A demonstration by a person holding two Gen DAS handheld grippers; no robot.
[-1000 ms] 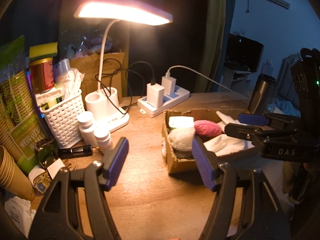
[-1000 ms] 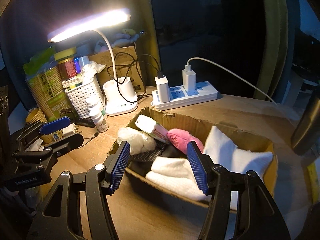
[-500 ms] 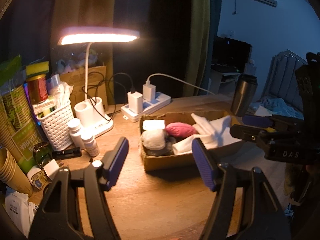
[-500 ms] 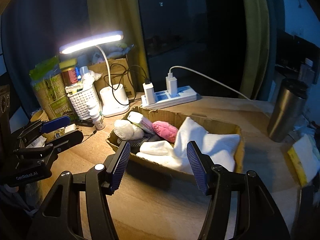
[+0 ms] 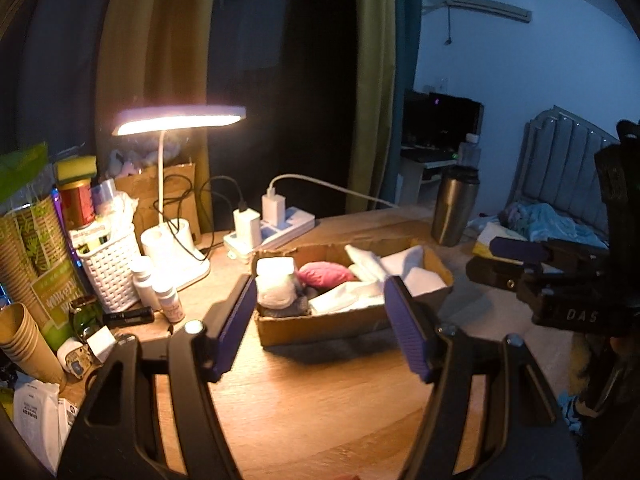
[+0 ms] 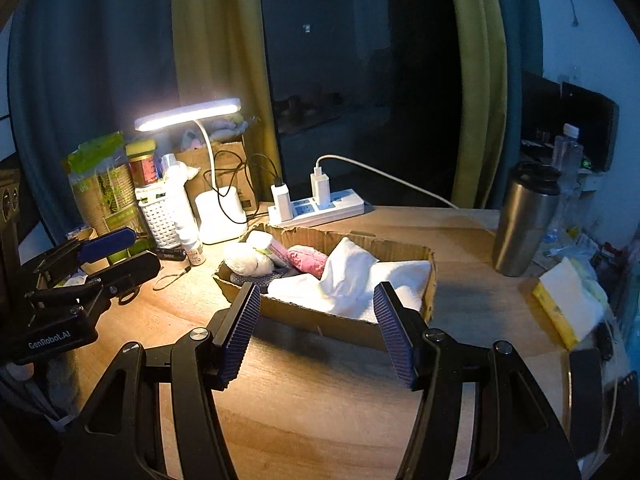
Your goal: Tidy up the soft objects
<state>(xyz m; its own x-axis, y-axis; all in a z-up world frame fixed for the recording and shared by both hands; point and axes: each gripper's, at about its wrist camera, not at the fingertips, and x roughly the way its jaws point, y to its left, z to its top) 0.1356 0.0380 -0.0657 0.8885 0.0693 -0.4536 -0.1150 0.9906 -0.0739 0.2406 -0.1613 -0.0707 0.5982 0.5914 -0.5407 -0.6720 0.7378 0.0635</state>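
A shallow cardboard box (image 5: 340, 326) sits mid-desk, also in the right wrist view as the box (image 6: 320, 320). Inside lie a folded white cloth (image 6: 352, 276), a pink soft piece (image 6: 306, 260), a white ball-like bundle (image 6: 244, 260) and a dark cloth (image 6: 260, 278). My left gripper (image 5: 320, 288) hovers short of the box's near wall, open, with nothing between its blue pads. My right gripper (image 6: 317, 288) is likewise open and empty, in front of the box's right half. Each gripper shows in the other's view: the right gripper (image 5: 520, 256), the left gripper (image 6: 108, 248).
A lit desk lamp (image 5: 180, 118) stands behind, with a power strip (image 5: 276, 228) and cables. At the left are a white basket (image 5: 108, 272), small bottles (image 5: 168, 300) and paper cups (image 5: 24, 340). A steel tumbler (image 6: 524, 220) and a yellow tissue pack (image 6: 568, 304) stand right.
Both grippers have pulled back and upward from the box, so it looks smaller and farther away. Nothing inside the box has shifted, and both pairs of jaws keep about the same gap.
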